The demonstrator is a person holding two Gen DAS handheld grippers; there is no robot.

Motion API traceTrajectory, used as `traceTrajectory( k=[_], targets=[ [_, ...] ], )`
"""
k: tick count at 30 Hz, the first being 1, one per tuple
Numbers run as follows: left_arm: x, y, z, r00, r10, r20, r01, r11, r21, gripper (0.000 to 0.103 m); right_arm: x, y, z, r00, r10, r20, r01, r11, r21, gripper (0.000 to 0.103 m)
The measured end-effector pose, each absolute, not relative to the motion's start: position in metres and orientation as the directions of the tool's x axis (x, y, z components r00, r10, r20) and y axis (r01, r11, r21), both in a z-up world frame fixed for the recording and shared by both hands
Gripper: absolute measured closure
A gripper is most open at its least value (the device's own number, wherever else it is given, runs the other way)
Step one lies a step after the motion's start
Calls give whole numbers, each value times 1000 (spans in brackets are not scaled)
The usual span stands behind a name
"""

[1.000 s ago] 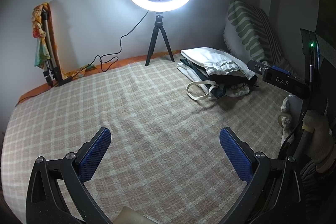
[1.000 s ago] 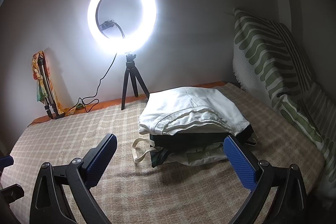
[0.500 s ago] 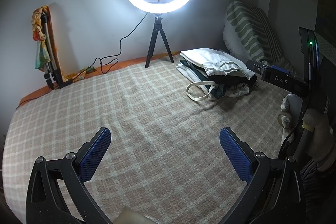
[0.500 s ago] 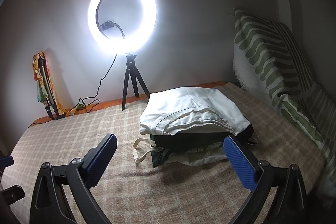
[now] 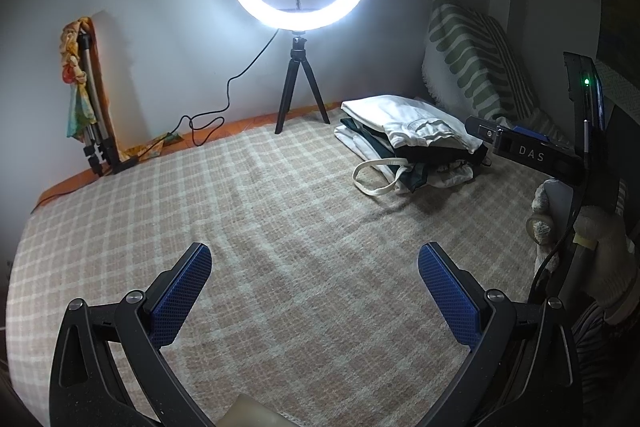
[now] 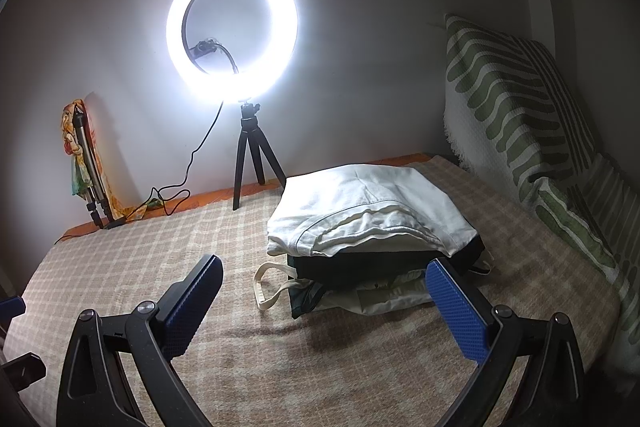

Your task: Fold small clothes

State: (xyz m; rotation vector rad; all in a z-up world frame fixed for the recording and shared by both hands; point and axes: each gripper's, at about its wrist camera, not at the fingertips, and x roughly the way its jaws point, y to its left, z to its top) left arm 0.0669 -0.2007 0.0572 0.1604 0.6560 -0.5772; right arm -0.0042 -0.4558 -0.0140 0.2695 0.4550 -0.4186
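A stack of folded clothes (image 6: pixel 372 219) lies on the checked bed cover, a white garment on top, a black one under it, and a cream strap (image 6: pixel 272 287) hanging out at the front left. The stack also shows in the left wrist view (image 5: pixel 412 131) at the far right. My right gripper (image 6: pixel 320 291) is open and empty, just in front of the stack, its right pad (image 6: pixel 456 307) near the stack's front corner. My left gripper (image 5: pixel 314 279) is open and empty over bare bed cover, well left of the stack. The right gripper's body (image 5: pixel 528 155) shows at the left wrist view's right edge.
A lit ring light on a black tripod (image 5: pixel 298 87) stands at the back by the wall, its cable (image 5: pixel 208 123) trailing left. A folded tripod with a colourful cloth (image 5: pixel 84 95) leans at the back left. A green striped pillow (image 6: pixel 516 115) leans against the right wall.
Almost nothing differs. The right gripper has crept slightly towards the stack; both grippers stay open.
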Motion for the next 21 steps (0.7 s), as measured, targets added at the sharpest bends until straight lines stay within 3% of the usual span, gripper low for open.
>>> traceTrajectory(
  k=[21],
  targets=[
    [61,-202,59,662,-472,-583,580,814,0,0,-4,-452,-14,815,-328,-477,448,880,161,0]
  ],
)
